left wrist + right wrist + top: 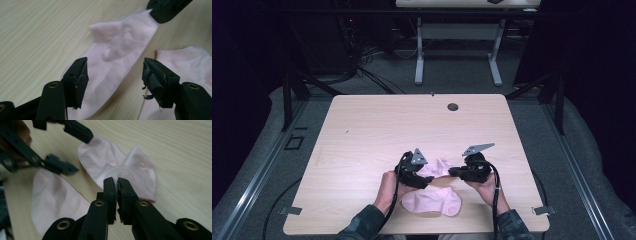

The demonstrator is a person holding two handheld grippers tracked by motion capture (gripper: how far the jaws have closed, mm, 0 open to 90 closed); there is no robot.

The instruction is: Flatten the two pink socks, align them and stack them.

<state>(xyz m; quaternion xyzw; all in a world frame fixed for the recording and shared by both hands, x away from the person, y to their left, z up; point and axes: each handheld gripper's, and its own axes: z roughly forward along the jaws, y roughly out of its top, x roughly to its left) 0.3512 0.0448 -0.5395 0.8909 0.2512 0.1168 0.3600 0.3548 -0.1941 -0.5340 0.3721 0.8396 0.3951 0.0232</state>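
Pale wooden table [362, 130]: one pink sock [117, 167] is pinched by the right gripper [117, 182], while the left gripper [115, 75] is held apart around it, seemingly for pairing with the second sock [432, 202].

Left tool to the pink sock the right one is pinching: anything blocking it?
Nothing visible. The left tool is open and straddles the far sock, pads off the cloth. The right tool is shut on its other end. The second sock lies alongside, nearer the person.
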